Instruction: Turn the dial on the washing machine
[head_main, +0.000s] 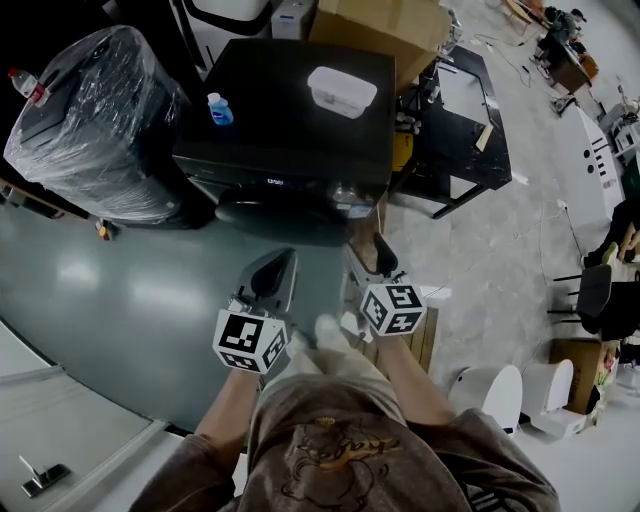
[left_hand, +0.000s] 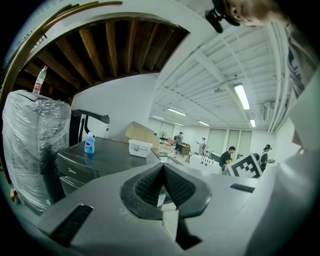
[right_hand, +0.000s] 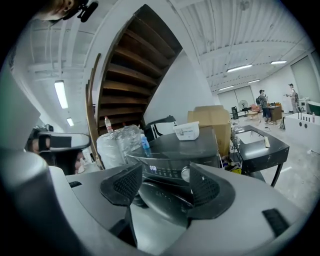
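A black washing machine (head_main: 290, 120) stands ahead of me, its control panel along the front top edge. In the right gripper view the round silver dial (right_hand: 185, 174) sits at the right end of the panel, next to a lit display (right_hand: 153, 168). My right gripper (right_hand: 165, 185) is open, with the dial and door seen between its jaws but a short way off; nothing is held. In the head view it (head_main: 372, 258) hovers in front of the machine's right side. My left gripper (head_main: 275, 268) is beside it, jaws shut and empty (left_hand: 163, 187).
On the machine's top stand a blue bottle (head_main: 219, 108) and a white lidded box (head_main: 342, 90). A plastic-wrapped bulky item (head_main: 95, 120) is at the left, a cardboard box (head_main: 385, 25) behind, a black table (head_main: 470, 110) at the right.
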